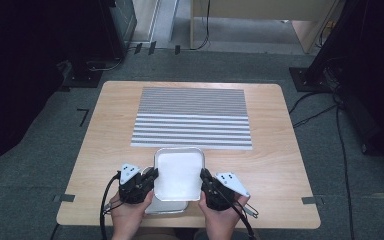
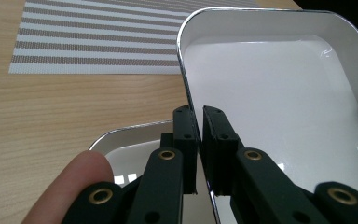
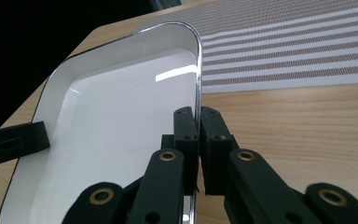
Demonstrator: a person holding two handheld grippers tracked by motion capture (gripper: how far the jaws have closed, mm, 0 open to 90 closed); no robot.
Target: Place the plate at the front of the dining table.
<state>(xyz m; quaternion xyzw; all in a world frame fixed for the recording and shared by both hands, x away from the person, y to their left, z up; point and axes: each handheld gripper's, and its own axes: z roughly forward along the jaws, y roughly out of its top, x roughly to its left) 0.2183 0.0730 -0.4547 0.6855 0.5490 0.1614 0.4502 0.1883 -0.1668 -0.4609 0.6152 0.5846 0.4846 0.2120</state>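
A shallow white tray with a shiny metal rim (image 1: 178, 172) is held just above the table's near edge, a gripper on each long side. My left gripper (image 1: 152, 176) is shut on its left rim, seen up close in the left gripper view (image 2: 199, 114), where the tray's bare floor (image 2: 270, 93) spreads to the right. My right gripper (image 1: 205, 176) is shut on the right rim (image 3: 198, 114), with the tray floor (image 3: 121, 116) to its left. A second, similar tray (image 2: 130, 140) lies on the table beneath the held one (image 1: 166, 206).
A grey and white striped placemat (image 1: 192, 117) covers the middle and far part of the wooden table (image 1: 110, 140). Bare wood lies to both sides of the trays. Cables and dark equipment stand on the carpet around the table.
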